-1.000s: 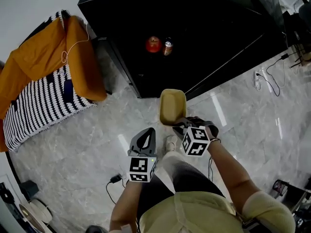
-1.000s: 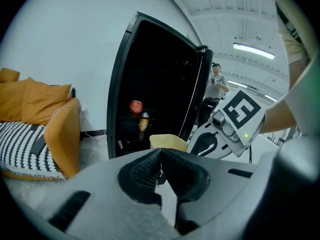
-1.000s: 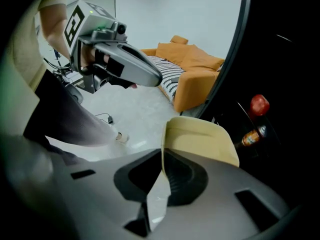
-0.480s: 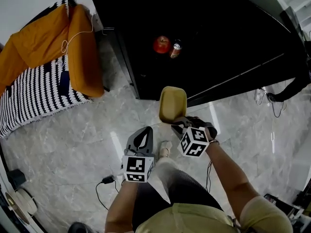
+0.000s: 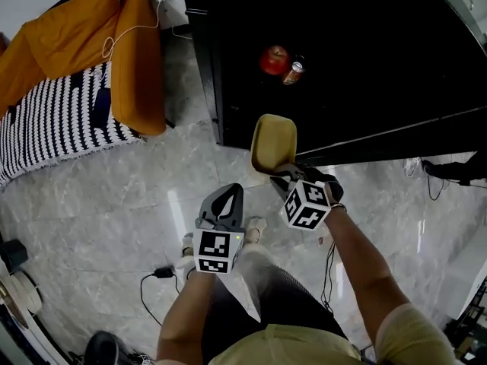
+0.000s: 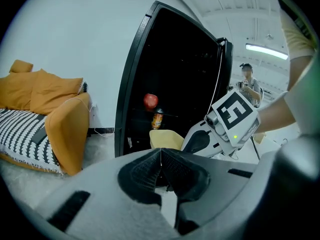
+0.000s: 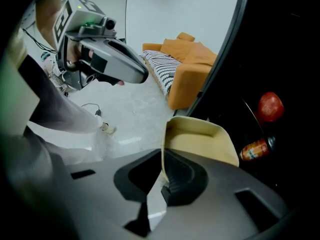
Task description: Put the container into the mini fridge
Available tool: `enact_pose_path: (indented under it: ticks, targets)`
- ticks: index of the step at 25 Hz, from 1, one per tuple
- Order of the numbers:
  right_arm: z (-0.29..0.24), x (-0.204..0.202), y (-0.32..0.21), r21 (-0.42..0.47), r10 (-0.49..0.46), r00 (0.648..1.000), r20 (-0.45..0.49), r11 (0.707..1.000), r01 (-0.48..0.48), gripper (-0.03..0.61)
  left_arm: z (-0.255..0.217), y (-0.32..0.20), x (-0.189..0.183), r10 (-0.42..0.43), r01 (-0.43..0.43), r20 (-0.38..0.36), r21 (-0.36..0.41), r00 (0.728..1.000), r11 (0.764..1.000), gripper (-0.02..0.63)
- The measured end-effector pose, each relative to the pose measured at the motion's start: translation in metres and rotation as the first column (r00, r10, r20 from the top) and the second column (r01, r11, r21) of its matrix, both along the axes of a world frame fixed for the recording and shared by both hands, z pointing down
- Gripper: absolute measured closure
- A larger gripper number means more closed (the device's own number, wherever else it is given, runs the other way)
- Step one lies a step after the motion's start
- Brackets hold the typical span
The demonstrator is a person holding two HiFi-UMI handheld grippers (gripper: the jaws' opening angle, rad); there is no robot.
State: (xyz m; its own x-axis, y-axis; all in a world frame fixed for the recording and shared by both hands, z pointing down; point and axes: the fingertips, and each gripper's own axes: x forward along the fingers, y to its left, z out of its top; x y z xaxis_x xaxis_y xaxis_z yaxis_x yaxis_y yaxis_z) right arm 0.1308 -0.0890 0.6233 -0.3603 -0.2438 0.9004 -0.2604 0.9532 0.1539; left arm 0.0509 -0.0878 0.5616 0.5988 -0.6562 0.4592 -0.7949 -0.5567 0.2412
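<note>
A pale yellow container point(image 5: 272, 142) hangs in the air just before the black mini fridge point(image 5: 350, 44), whose inside stands open. My right gripper point(image 5: 283, 172) is shut on the container's near rim; the container point(image 7: 200, 140) rises from the jaws in the right gripper view. Inside the fridge sit a red apple point(image 5: 275, 60) and a small can point(image 5: 293, 72). My left gripper point(image 5: 222, 211) is lower and to the left, shut with nothing in it. In the left gripper view the container point(image 6: 165, 138) and the apple point(image 6: 150, 101) show beyond the shut jaws.
An orange sofa point(image 5: 135, 59) with a black-and-white striped throw point(image 5: 53, 120) stands left of the fridge. A white cable point(image 5: 125, 35) lies over the sofa arm. A plug and cord point(image 5: 161, 273) lie on the marble floor. A person point(image 6: 246, 84) stands far behind.
The view has shifted toward the fridge: the apple and can sit further right, the sofa further up-left. The container stays in my right gripper, slightly closer to the fridge opening.
</note>
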Motion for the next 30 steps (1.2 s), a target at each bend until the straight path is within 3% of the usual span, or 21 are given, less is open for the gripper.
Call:
enact_pose_path:
  ticks: [30]
  targets:
    - [0.039, -0.026, -0.128, 0.09, -0.029, 1.0, 0.011, 0.996, 0.028, 0.543, 0.028, -0.064, -0.015, -0.13, 0.13, -0.002, -0.007, 0.991, 0.991, 0.591]
